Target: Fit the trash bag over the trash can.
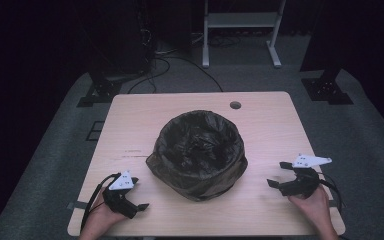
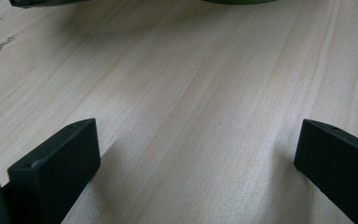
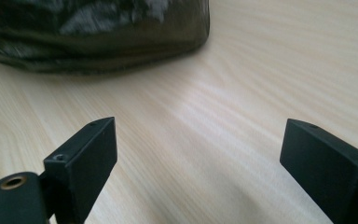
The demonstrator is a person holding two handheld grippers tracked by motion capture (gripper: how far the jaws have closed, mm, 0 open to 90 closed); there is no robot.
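2 grippers rest near the front edge of a pale wooden table (image 1: 130,117), one at each near corner, with a dark bag-lined bin (image 1: 199,152) standing between them at the middle of the tabletop. From the high view the left gripper (image 1: 136,194) sits at the near left, held by a hand (image 1: 101,219) coming in from the bottom edge, and the right gripper (image 1: 277,174) sits at the near right in the other hand (image 1: 314,204); both are well apart from the bin. The bin's black plastic liner is crumpled, folded over the rim and bunched around the base. In the left gripper view the 2 black jaws stand wide apart over bare wood grain, holding nothing, and a dark edge of the bin shows at the far top. In the right gripper view the jaws are likewise spread wide and empty, with the liner's lower edge lying on the table at the far left. A small round hole (image 1: 235,105) marks the table's far side.
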